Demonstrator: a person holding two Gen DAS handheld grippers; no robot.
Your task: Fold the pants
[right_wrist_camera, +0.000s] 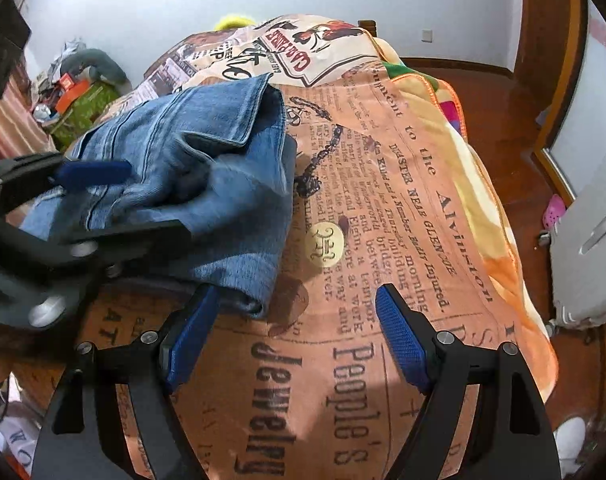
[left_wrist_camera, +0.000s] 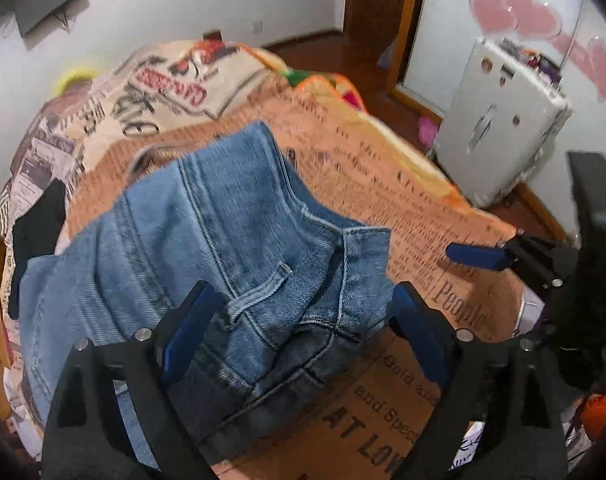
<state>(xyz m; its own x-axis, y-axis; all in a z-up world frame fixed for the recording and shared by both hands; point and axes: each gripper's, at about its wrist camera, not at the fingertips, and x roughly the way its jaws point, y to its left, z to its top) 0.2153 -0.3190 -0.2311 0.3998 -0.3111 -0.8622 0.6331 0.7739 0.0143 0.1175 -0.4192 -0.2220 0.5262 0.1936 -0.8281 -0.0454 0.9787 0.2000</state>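
Note:
The blue denim pants (left_wrist_camera: pixel 207 248) lie bunched and partly folded on the bed's newspaper-print blanket (left_wrist_camera: pixel 443 208). My left gripper (left_wrist_camera: pixel 303 300) is open, its blue-padded jaws spread over the pants' waistband and pocket area, gripping nothing. In the right wrist view the pants (right_wrist_camera: pixel 207 168) lie at the upper left. My right gripper (right_wrist_camera: pixel 297 300) is open and empty over the blanket (right_wrist_camera: pixel 383 240), just beside the pants' near edge. The left gripper (right_wrist_camera: pixel 95 196) shows there at the left, above the denim. The right gripper (left_wrist_camera: pixel 479 256) shows at the right of the left wrist view.
A white suitcase (left_wrist_camera: pixel 503 128) stands on the wooden floor (right_wrist_camera: pixel 483 112) right of the bed. A black cloth (left_wrist_camera: pixel 35 232) lies at the bed's left. A cluttered pile (right_wrist_camera: pixel 75 96) sits at the far left by the wall. A wooden door frame (left_wrist_camera: pixel 407 20) is behind.

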